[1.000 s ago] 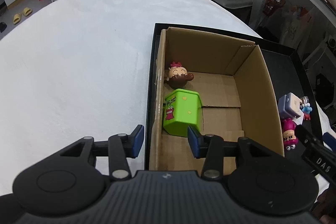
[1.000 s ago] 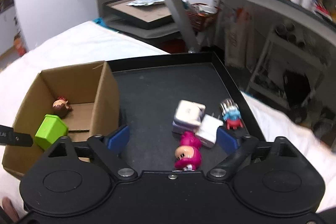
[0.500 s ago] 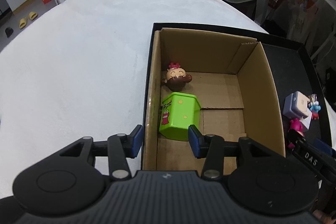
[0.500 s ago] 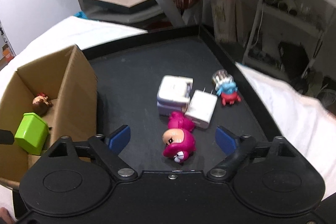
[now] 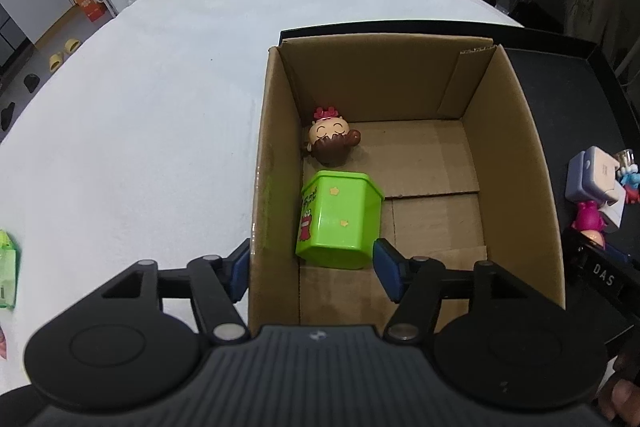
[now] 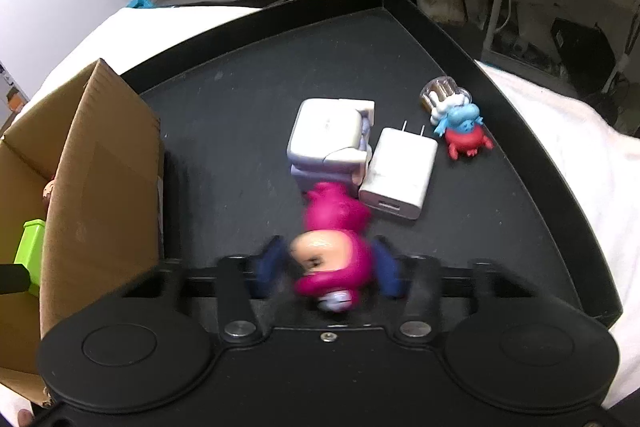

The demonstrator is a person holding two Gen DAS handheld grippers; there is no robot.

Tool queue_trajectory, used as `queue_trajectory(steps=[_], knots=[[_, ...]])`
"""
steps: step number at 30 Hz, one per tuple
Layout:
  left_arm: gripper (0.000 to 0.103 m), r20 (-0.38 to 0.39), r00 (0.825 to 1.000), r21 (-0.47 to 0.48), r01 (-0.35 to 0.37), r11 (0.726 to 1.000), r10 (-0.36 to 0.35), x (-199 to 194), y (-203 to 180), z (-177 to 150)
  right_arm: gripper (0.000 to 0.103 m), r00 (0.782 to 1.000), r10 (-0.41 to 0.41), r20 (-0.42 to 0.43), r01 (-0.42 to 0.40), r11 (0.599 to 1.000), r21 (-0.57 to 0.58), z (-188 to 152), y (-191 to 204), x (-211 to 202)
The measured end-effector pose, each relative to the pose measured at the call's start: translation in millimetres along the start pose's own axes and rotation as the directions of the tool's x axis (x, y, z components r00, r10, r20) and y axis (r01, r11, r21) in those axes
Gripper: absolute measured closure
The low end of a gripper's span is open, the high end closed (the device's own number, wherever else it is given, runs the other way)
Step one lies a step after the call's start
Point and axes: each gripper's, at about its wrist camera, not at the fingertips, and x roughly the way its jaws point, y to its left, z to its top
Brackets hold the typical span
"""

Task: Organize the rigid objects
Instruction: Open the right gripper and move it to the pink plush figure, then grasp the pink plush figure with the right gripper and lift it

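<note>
Your right gripper (image 6: 330, 269) has its blue fingers (image 6: 269, 265) on either side of the pink figure (image 6: 332, 247); its jaws have just been closing, and the pads look pressed against the toy's sides, though that part of the view is blurred. That figure lies on the black tray (image 6: 256, 75), touching the lavender block (image 6: 328, 135) and just beside the white charger (image 6: 400, 173). A blue and red figure (image 6: 462, 133) lies a little further right on that tray. Your left gripper (image 5: 310, 267) has just been opening; its fingers (image 5: 390, 273) straddle the left wall of the cardboard box (image 5: 516, 163), gripping nothing. The green container (image 5: 340, 219) lies on its side inside that box, near the left wall, with the brown-haired figure (image 5: 332, 141) just beyond it
</note>
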Motion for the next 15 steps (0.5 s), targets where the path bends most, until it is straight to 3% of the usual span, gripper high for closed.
queue_trajectory(steps=[15], knots=[[0.041,0.003,1.0,-0.009,-0.004,1.0,0.004,-7,-2,1,0.063,0.994,0.103,0.03,-0.104,0.993,0.047,4,-12,-16]])
